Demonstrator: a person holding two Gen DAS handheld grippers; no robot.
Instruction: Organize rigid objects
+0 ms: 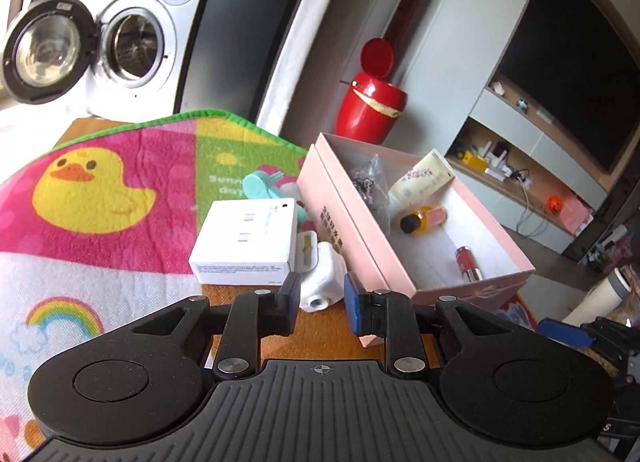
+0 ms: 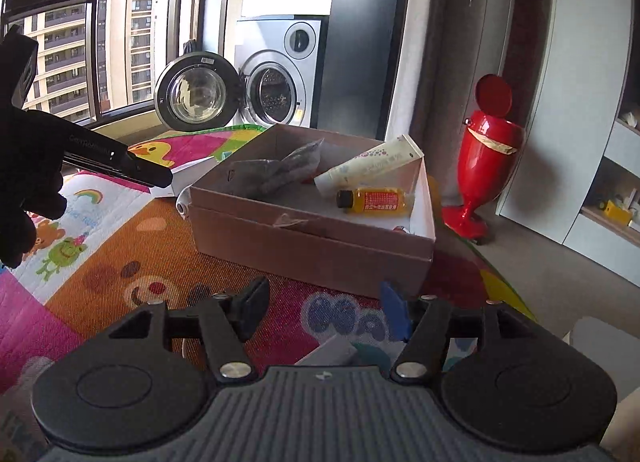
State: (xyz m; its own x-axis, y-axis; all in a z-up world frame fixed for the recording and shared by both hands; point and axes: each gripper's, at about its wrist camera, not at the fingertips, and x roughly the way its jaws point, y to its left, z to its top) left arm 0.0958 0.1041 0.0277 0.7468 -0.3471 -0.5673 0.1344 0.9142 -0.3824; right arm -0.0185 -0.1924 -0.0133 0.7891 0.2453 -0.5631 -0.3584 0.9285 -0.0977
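A pink open box (image 1: 348, 222) stands on the play mat (image 1: 100, 190). It holds a cream tube (image 1: 420, 180), a small orange bottle (image 1: 422, 219), a red lipstick (image 1: 467, 262) and a grey bag (image 1: 370, 178). Left of the box lie a white carton (image 1: 246, 240), a white cylindrical object (image 1: 322, 278) and a teal item (image 1: 262, 186). My left gripper (image 1: 322, 302) is open, its fingers on either side of the white object's near end, apart from it. My right gripper (image 2: 324, 310) is open and empty over the mat, in front of the box (image 2: 312, 238).
A red swing-lid bin (image 1: 370, 102) stands behind the box. A washing machine (image 1: 132, 46) with its door open is at the back left. Shelving with a dark TV screen (image 1: 560, 70) is at the right. The left gripper's body (image 2: 116, 166) reaches in at the left of the right wrist view.
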